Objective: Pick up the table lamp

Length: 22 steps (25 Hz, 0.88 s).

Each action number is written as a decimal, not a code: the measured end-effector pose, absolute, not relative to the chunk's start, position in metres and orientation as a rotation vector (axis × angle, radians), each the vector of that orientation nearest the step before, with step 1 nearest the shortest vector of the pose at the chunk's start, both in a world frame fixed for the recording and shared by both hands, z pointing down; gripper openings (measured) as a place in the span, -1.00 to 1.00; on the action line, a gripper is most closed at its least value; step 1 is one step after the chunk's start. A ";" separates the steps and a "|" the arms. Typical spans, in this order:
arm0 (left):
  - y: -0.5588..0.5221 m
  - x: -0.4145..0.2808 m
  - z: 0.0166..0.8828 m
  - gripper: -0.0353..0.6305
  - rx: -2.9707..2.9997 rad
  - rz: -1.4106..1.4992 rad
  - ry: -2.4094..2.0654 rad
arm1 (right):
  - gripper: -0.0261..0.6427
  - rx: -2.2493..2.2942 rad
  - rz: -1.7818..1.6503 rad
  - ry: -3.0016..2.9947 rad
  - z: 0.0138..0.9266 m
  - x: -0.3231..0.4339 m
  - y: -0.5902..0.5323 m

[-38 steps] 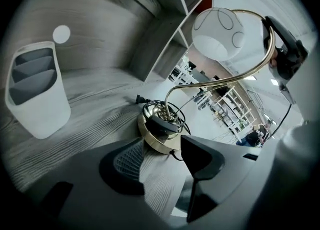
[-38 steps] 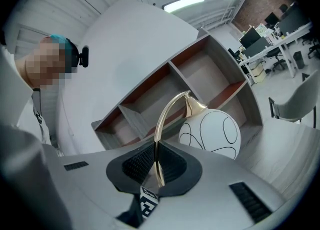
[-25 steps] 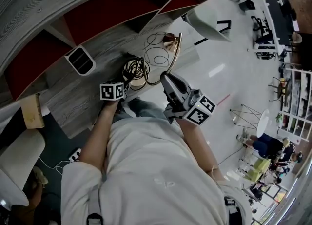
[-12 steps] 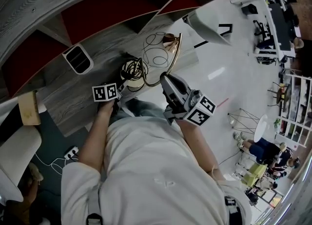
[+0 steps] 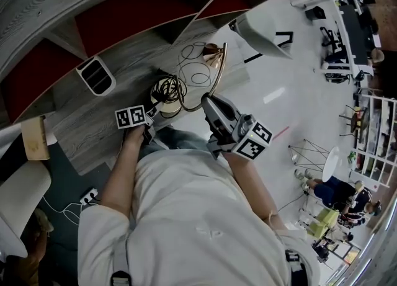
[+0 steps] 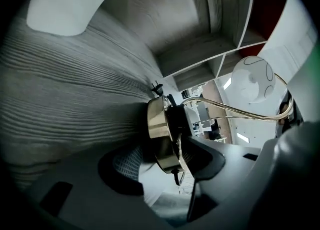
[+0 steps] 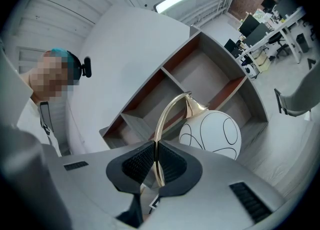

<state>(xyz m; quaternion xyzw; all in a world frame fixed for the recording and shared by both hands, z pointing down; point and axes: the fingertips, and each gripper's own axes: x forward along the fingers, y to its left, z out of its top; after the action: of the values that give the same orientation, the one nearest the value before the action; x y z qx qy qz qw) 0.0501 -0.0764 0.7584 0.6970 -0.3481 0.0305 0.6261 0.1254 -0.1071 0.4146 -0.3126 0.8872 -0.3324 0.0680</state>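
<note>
Right tongs [image 7: 156, 163]: clamped on the thin brass stem [image 7: 167, 116] of the table lamp [image 7: 210, 135], probably to keep it from tipping
Left tongs [image 6: 165, 156]: jaws apart around the brass base [image 6: 156, 121], likely to carry the heavy end
Lamp: globe shade ahead of the right tongs, base by the desk [image 6: 75, 99]

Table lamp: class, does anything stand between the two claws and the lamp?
Nothing visible does. The right claw is closed on the curved brass stem of the brass table lamp with a white globe shade, and its round brass base sits between the jaws of the left claw.
</note>
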 end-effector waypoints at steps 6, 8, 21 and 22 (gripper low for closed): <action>-0.079 0.061 0.757 -0.36 1.541 -0.053 -0.748 | -0.76 -0.913 -1.004 2.692 0.414 0.125 -0.105; -0.079 0.062 0.756 -0.37 1.534 -0.068 -0.748 | -0.76 -0.903 -1.004 2.698 0.413 0.125 -0.105; -0.067 0.041 0.745 -0.43 1.515 -0.120 -0.798 | -0.76 -0.862 -1.052 2.644 0.409 0.122 -0.107; -0.065 0.036 0.743 -0.43 1.513 -0.123 -0.804 | -0.76 -0.855 -1.061 2.632 0.408 0.121 -0.107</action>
<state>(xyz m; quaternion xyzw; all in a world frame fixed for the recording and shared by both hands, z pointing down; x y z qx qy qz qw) 0.0364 -0.0651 0.7427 0.6668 -0.3545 -0.0542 0.6533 0.1207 -0.1068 0.4082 -0.2874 0.8845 -0.3566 0.0887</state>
